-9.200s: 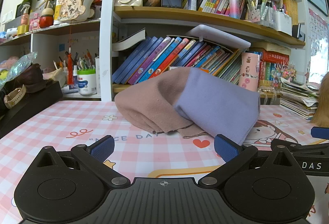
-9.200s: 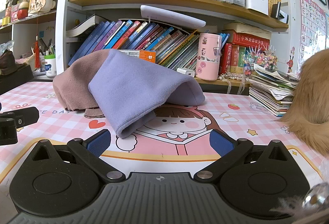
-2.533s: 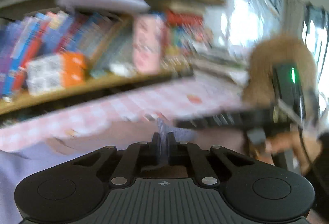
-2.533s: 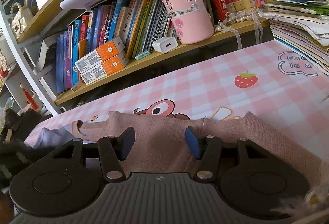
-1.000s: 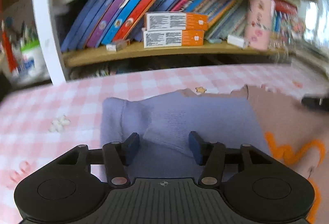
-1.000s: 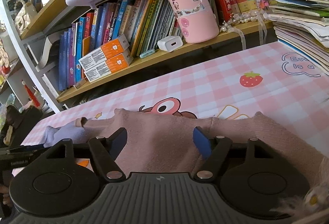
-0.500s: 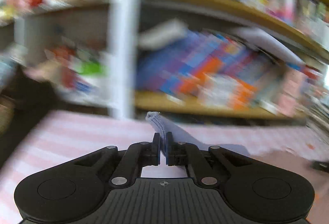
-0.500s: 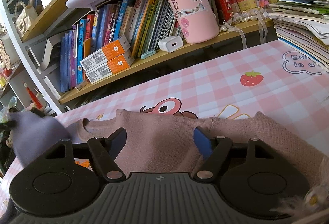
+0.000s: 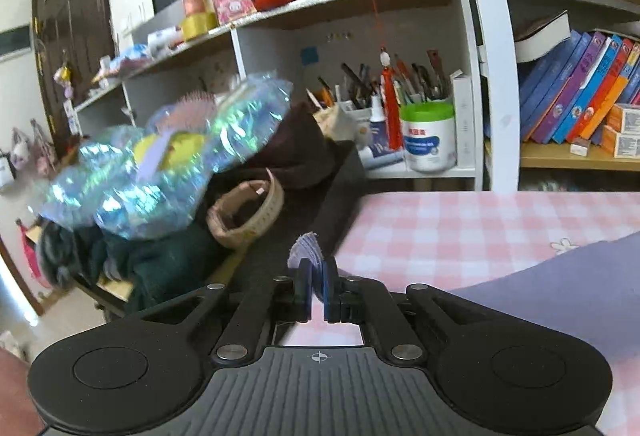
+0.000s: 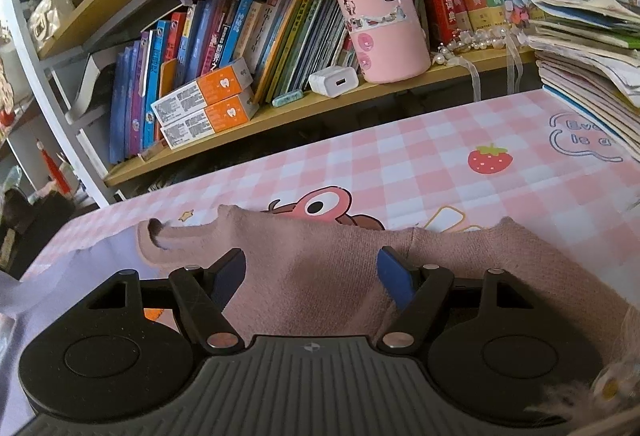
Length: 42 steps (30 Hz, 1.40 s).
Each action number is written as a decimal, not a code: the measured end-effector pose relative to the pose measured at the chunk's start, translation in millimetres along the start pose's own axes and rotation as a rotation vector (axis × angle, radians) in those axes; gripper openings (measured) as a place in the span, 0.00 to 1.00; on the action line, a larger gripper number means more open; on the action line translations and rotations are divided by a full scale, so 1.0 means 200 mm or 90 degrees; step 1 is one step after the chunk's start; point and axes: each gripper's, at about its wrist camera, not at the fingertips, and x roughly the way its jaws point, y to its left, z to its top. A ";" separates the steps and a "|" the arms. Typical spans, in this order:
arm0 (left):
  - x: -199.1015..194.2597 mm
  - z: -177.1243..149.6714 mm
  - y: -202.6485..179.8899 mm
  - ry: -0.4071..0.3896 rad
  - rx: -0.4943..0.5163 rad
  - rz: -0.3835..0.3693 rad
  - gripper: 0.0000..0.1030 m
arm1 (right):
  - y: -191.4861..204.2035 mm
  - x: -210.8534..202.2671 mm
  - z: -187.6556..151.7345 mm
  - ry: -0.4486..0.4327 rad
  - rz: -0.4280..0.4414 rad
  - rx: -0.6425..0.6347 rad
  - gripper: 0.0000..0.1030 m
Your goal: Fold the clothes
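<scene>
Left wrist view: the left gripper (image 9: 316, 278) is closed almost fully on a tuft of the lavender sleeve (image 9: 306, 248), whose cloth is seen trailing away low on the right over the pink checked tablecloth (image 9: 460, 224). The gripper is pointed toward the table's left edge, where a dark bag (image 9: 288, 164) and an iridescent wrapper (image 9: 172, 156) are piled.

In the right wrist view the right gripper (image 10: 312, 276) is held wide open, with nothing between its blue pads (image 10: 394, 282); it is poised low over the pink body of the sweater (image 10: 320, 268), which is spread flat on the tablecloth with its far edge just short of the cartoon print. Whether the pads are touching the knit cannot be told.

The garment is judged to be laid out and smoothed, with the folding itself hardly begun: one sleeve is being drawn out, and no crease or doubled layer is visible. Both sleeves and the body are left to be folded.
</scene>
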 end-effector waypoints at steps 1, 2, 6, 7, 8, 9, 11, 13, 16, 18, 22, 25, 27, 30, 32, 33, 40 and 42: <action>0.00 0.00 0.00 -0.005 -0.001 -0.002 0.03 | 0.00 0.00 0.00 0.001 -0.003 -0.003 0.69; 0.00 0.01 0.00 -0.012 -0.002 -0.004 0.03 | 0.01 0.00 0.00 0.001 -0.006 -0.007 0.69; 0.02 0.08 0.07 -0.038 -0.038 -0.013 0.03 | 0.06 0.00 -0.02 -0.003 -0.036 -0.006 0.70; 0.03 0.11 0.09 -0.046 -0.047 -0.014 0.03 | 0.08 0.00 -0.03 -0.006 -0.045 -0.002 0.70; 0.03 0.13 0.11 -0.057 -0.050 -0.011 0.03 | 0.10 0.00 -0.04 -0.010 -0.049 0.008 0.70; 0.04 0.14 0.12 -0.067 -0.050 -0.006 0.03 | 0.12 0.00 -0.05 -0.018 -0.053 0.024 0.70; 0.07 0.15 0.13 -0.083 -0.045 0.016 0.04 | 0.19 0.01 -0.08 -0.038 -0.063 0.057 0.74; 0.11 0.13 0.11 -0.075 -0.018 0.059 0.11 | 0.26 0.03 -0.10 -0.047 -0.070 0.070 0.81; 0.14 0.06 0.07 -0.025 0.040 0.105 0.15 | 0.36 0.07 -0.09 -0.031 -0.080 0.038 0.86; 0.06 0.00 0.09 -0.031 0.027 0.093 0.24 | 0.38 0.09 -0.09 -0.023 -0.083 0.022 0.88; -0.12 -0.07 0.07 -0.072 -0.001 0.059 0.30 | 0.36 0.08 -0.09 -0.025 -0.069 0.036 0.89; -0.21 -0.05 -0.05 -0.073 -0.013 -0.043 0.30 | 0.39 0.09 -0.09 -0.018 -0.078 0.023 0.90; -0.25 -0.04 -0.17 -0.061 -0.025 -0.157 0.33 | 0.38 0.08 -0.09 -0.019 -0.074 0.027 0.90; -0.29 -0.06 -0.36 -0.040 -0.001 -0.290 0.43 | 0.35 0.00 -0.08 -0.035 -0.053 0.047 0.90; -0.31 -0.08 -0.47 -0.042 0.028 -0.322 0.50 | 0.35 -0.10 -0.06 -0.049 -0.045 0.039 0.90; -0.32 -0.10 -0.51 -0.045 0.042 -0.333 0.59 | 0.36 -0.15 -0.04 -0.054 -0.045 0.027 0.90; -0.36 -0.15 -0.60 -0.055 0.074 -0.358 0.71 | 0.31 -0.48 -0.04 -0.054 -0.152 -0.073 0.90; -0.38 -0.16 -0.56 -0.064 0.054 -0.362 0.76 | 0.27 -0.55 -0.06 -0.040 -0.182 -0.052 0.90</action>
